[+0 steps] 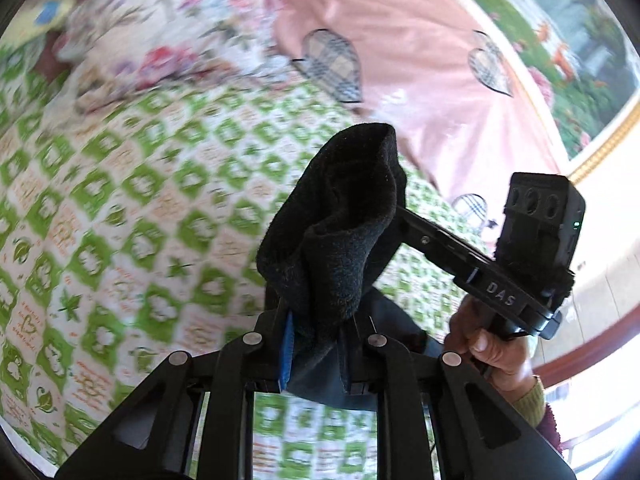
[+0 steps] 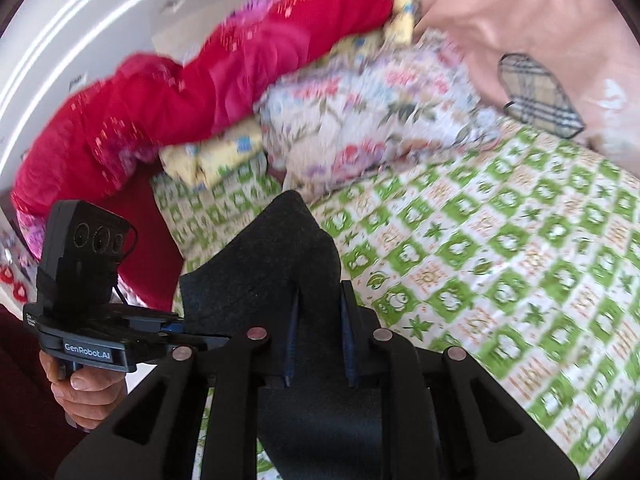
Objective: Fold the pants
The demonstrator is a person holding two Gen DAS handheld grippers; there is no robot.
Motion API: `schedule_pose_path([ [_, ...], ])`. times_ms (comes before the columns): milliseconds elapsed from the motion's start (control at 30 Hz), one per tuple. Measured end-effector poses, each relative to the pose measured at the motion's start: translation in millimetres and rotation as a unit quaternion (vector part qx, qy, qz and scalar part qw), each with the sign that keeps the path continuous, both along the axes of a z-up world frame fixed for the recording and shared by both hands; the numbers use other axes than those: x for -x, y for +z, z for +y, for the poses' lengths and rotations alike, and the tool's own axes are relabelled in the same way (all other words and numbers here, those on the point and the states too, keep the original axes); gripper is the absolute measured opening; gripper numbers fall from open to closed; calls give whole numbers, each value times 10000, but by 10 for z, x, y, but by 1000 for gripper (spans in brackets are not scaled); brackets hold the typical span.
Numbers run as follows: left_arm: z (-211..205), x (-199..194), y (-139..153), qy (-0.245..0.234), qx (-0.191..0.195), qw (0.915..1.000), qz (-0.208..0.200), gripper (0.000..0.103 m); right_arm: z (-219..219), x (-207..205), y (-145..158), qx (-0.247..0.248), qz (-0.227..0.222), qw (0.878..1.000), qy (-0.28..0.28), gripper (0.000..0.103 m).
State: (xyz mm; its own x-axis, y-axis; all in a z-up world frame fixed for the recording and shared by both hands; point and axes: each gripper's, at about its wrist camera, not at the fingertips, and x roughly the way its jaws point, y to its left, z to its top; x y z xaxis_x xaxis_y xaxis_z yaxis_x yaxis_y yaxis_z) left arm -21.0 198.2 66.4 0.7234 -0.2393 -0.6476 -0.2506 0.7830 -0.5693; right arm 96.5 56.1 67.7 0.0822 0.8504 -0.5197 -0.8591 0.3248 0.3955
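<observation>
Both grippers, left gripper [image 1: 316, 344] and right gripper [image 2: 320, 344], clench the soft, limp black fleece pants [image 1: 340, 216]; seemingly light, best pinched at doubled edges.

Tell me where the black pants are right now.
The black pants are pinched in both grippers, the left gripper and right gripper, lifted above the green-patterned bedsheet.

A green-and-white patterned bedsheet [image 1: 120, 208] is covering the bed, with a floral quilt [image 2: 372, 112], red blanket [image 2: 192, 92] and pink heart-patched cover [image 1: 408, 52] lying on it.
</observation>
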Motion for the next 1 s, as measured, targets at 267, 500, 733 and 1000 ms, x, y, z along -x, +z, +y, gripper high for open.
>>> schedule_pose_path([
  [267,-467,-119,258,-527,-205,9982,-215,17,-592,88,122,-491,47,9976,-487,20],
  [500,-897,-227,381,-989,-350,9940,-295,17,-1133,149,93,-830,124,9923,-914,19],
  [733,-1426,-354,383,-1413,-634,9874,-326,17,-1677,183,-28,-1083,208,9848,-1345,19],
  [1000,-2056,-526,263,-1865,-902,9780,-246,17,-2257,207,-228,-1306,374,9742,-1803,19],
])
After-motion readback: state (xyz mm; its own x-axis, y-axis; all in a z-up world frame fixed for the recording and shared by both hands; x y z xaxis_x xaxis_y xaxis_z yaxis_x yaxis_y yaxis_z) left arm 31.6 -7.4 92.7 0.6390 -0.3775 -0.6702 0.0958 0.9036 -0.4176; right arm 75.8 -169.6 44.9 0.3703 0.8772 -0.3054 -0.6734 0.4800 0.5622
